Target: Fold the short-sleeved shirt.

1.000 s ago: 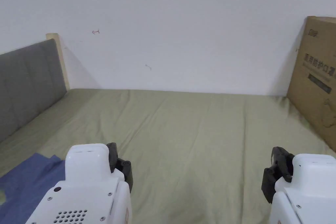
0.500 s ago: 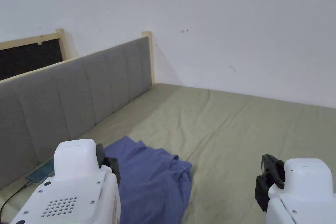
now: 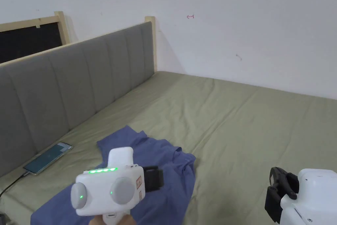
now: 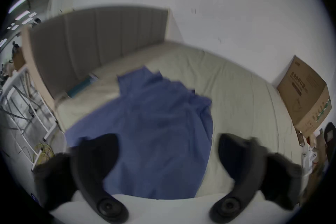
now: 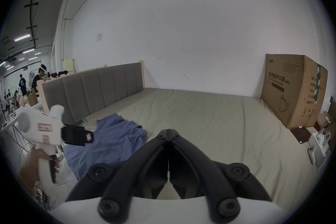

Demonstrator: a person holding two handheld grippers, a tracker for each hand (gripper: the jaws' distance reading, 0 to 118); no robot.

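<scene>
Blue short-sleeved shirt (image 3: 154, 173) lies crumpled near the bed's (image 3: 250, 130) headboard-side edge, nothing folded yet. Your left claw (image 4: 168, 153) hangs released above it; right claw (image 5: 168, 132) clenched empty. Flattening and every fold remain.

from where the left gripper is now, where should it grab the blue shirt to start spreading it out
Probably the far corner of the shirt, the flap pointing toward the headboard. That end lies bunched in folds while the near part is flatter. The left gripper hangs above the shirt with jaws wide open, so come down from above and pinch the loose edge there.
</scene>
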